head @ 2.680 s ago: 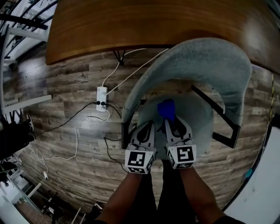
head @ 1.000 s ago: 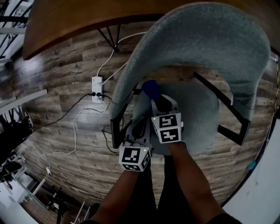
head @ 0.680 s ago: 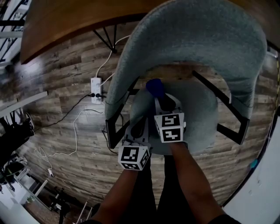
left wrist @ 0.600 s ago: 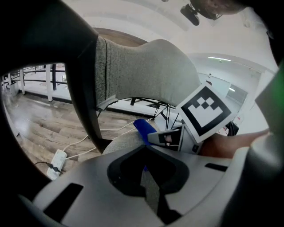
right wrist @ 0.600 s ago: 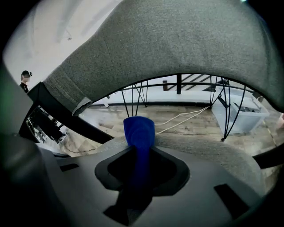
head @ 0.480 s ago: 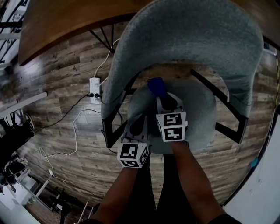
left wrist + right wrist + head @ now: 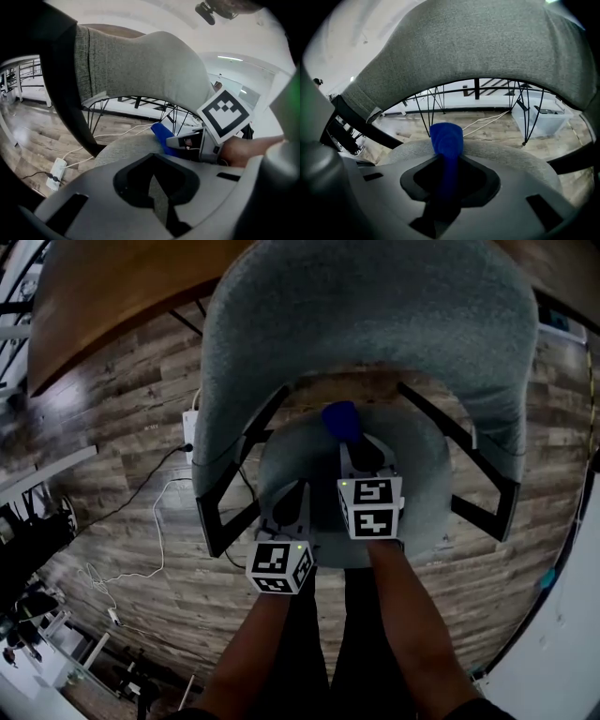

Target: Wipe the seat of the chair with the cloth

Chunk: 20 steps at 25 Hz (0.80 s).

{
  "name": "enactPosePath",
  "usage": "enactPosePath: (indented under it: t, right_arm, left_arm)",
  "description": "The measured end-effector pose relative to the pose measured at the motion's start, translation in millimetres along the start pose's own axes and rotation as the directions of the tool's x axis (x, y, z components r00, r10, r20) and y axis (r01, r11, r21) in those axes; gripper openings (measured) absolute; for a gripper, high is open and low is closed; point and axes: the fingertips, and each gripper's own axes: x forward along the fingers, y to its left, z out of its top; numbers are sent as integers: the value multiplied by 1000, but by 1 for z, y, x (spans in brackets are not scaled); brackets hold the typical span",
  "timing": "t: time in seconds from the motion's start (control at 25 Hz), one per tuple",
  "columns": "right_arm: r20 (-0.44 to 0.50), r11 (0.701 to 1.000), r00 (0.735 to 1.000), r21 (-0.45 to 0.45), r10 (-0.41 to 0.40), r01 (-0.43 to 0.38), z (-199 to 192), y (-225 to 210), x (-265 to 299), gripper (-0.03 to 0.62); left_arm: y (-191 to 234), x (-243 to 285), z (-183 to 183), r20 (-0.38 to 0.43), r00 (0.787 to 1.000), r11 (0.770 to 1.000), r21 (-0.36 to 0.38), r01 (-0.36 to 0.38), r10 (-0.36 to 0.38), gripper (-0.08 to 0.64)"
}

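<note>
A grey upholstered chair with a round seat (image 7: 427,484) and a curved backrest (image 7: 375,315) fills the head view. My right gripper (image 7: 361,454) is shut on a blue cloth (image 7: 341,420), whose free end sticks out ahead of the jaws over the back half of the seat. In the right gripper view the blue cloth (image 7: 446,140) rises between the jaws above the seat (image 7: 511,157). My left gripper (image 7: 292,512) hovers over the seat's front left, jaws shut and empty. From the left gripper view I see the seat (image 7: 124,150), the cloth (image 7: 163,136) and the right gripper (image 7: 190,140).
Black metal arm struts (image 7: 230,474) run on both sides of the seat. A white power strip (image 7: 190,423) with trailing cables lies on the wood-plank floor at the left. A brown wooden table (image 7: 103,287) stands beyond the backrest.
The chair has shifted left and nearer in the head view. My right gripper with the cloth has slid rightward and back across the seat; the left gripper has stayed at the front left.
</note>
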Motion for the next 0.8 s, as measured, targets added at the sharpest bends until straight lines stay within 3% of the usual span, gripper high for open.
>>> enactPosePath:
  t: [0.8]
  right_arm:
    - [-12,987,991,87,-137,137,-17,-78,-33,103]
  left_arm:
    - [-31,35,9,-19,999,998,49,50,-49,3]
